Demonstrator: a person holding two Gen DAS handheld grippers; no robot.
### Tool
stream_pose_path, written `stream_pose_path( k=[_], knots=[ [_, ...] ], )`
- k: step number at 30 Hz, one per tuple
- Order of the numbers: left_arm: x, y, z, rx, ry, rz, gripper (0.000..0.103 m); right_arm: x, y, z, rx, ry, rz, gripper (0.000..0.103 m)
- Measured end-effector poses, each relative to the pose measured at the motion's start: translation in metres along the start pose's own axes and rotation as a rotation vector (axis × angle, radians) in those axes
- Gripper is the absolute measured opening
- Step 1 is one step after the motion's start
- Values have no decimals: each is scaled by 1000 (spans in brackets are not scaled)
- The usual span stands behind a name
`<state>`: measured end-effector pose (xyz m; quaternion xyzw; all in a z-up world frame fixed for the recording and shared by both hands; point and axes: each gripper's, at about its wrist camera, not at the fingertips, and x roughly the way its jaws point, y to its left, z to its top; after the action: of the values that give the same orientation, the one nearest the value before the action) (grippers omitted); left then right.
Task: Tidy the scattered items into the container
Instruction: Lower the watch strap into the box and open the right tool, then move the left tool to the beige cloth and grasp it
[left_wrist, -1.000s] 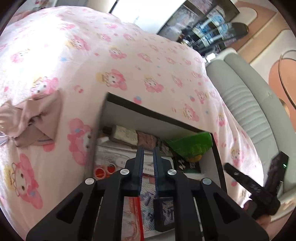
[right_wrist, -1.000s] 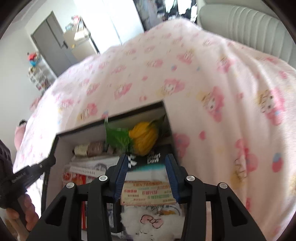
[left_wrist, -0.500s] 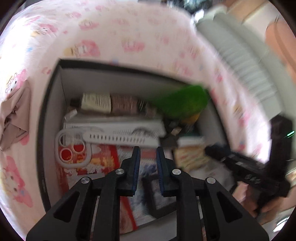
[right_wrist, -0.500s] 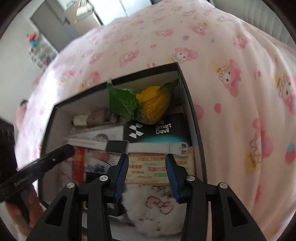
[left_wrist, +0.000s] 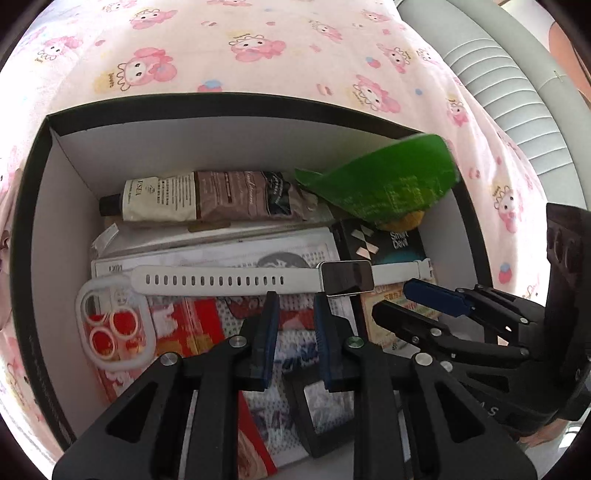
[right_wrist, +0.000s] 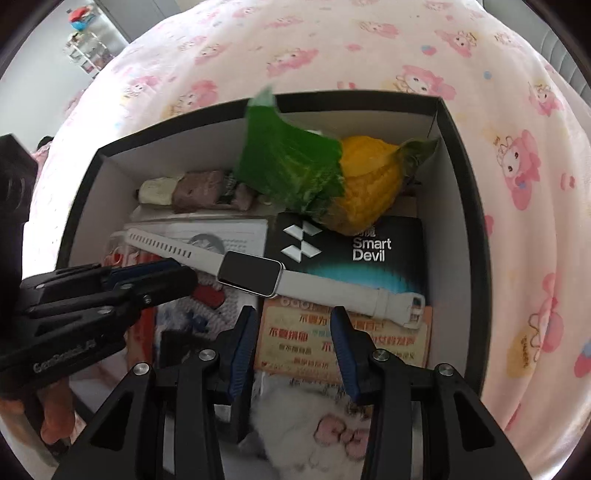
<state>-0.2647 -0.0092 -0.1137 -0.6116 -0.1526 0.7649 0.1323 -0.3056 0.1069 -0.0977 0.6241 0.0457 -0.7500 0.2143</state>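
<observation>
An open black box with white inner walls (left_wrist: 236, 144) (right_wrist: 122, 173) sits on the pink patterned bedspread and holds several items. A white smartwatch (left_wrist: 345, 277) (right_wrist: 251, 273) lies flat across the top of them. My left gripper (left_wrist: 293, 310) hovers over the box just short of the watch, jaws a little apart and empty; it also shows in the right wrist view (right_wrist: 155, 275). My right gripper (right_wrist: 291, 321) is open and empty over the box's near right part, and shows in the left wrist view (left_wrist: 402, 301).
In the box lie a cream-and-brown tube (left_wrist: 207, 195), a green and yellow packet (right_wrist: 325, 181), a black "Smart Devil" box (right_wrist: 354, 243), a white phone case (left_wrist: 114, 325), printed packs and a white plush (right_wrist: 317, 428). A grey sofa (left_wrist: 509, 85) stands at the right.
Both grippers have tilted down and come closer over the box. The white watch now lies in the box. My left jaws have parted slightly.
</observation>
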Motion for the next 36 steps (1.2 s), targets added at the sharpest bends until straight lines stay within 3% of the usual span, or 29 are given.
stream_pose_path(
  k=[7,11,15,17,19,23,25,28,36],
  knots=[
    [-14,1,5,-11,-46,-69,24,-6,-17,10,100,-68,49,38],
    [-14,1,8,-15,-55,-64,26,-25,-18,7,91,-137,48,38],
    [-6,6,5,-34,-38,-63,26,-14,-21,6,102,-106,47,35],
    [-18,4,-1,-27,-75,-80,26,-14,-19,4,102,-91,31,36],
    [-35,-2,-7,2,-126,-70,26,-26,-13,-2,87,-129,6,36],
    [-74,-16,-30,87,-246,6,28,-62,-6,-22,95,-254,-48,37],
    [-88,-18,-37,91,-277,-6,30,-85,1,-38,87,-329,-109,37],
    [-119,-25,-65,93,-342,-23,41,-116,9,-68,119,-424,-161,38],
    [-175,-29,-135,101,-403,-8,47,-154,58,-121,48,-500,-118,40]
  ],
)
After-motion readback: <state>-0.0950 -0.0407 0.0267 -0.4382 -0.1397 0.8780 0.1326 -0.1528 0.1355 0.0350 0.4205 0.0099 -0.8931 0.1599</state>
